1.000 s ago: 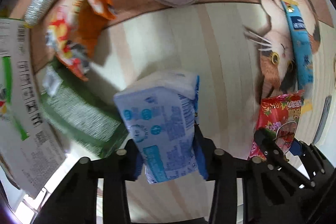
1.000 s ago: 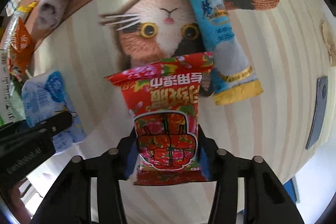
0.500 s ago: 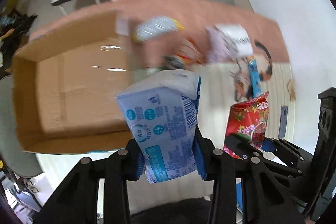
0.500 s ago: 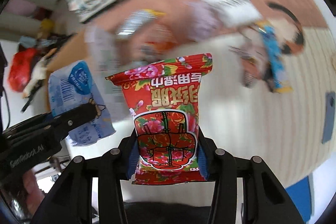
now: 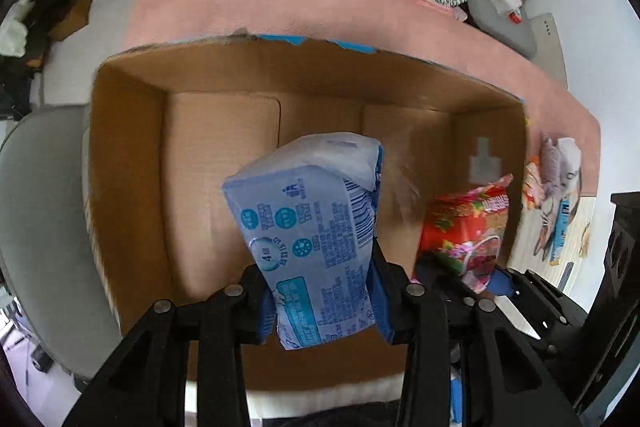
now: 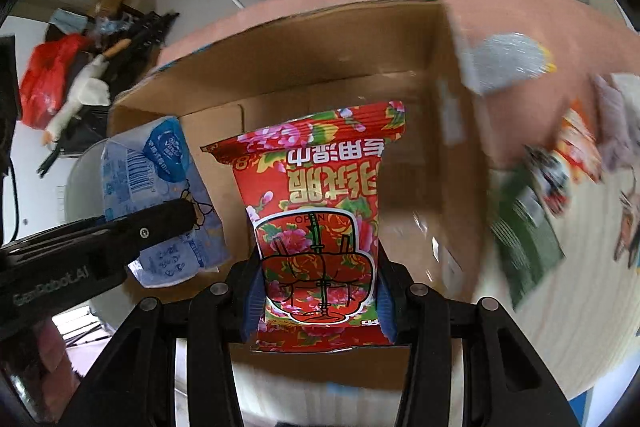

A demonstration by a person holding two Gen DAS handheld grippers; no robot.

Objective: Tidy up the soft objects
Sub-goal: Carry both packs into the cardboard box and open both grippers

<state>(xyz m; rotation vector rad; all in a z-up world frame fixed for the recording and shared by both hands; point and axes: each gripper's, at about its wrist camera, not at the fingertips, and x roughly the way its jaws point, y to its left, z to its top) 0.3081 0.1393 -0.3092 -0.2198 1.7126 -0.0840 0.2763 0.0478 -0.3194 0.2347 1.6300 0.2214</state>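
My left gripper (image 5: 322, 301) is shut on a pale blue tissue pack (image 5: 312, 227) and holds it above an open cardboard box (image 5: 132, 163). My right gripper (image 6: 318, 303) is shut on a red flowered wipes pack (image 6: 320, 207) and holds it over the same box (image 6: 320, 51), just right of the left gripper. The blue pack also shows in the right wrist view (image 6: 160, 195), and the red pack in the left wrist view (image 5: 464, 227). The box floor that shows is bare cardboard.
The box stands on a pink and striped mat (image 5: 320, 3). To its right lie a silver packet (image 6: 508, 59), an orange snack bag (image 6: 580, 147), a green packet (image 6: 528, 227) and soft cloths (image 5: 560, 159). A grey chair (image 5: 36, 227) stands left of the box. Clutter lies behind.
Both grippers have swung left from the cat mat to over the cardboard box, each still holding its pack. The box now fills both views.
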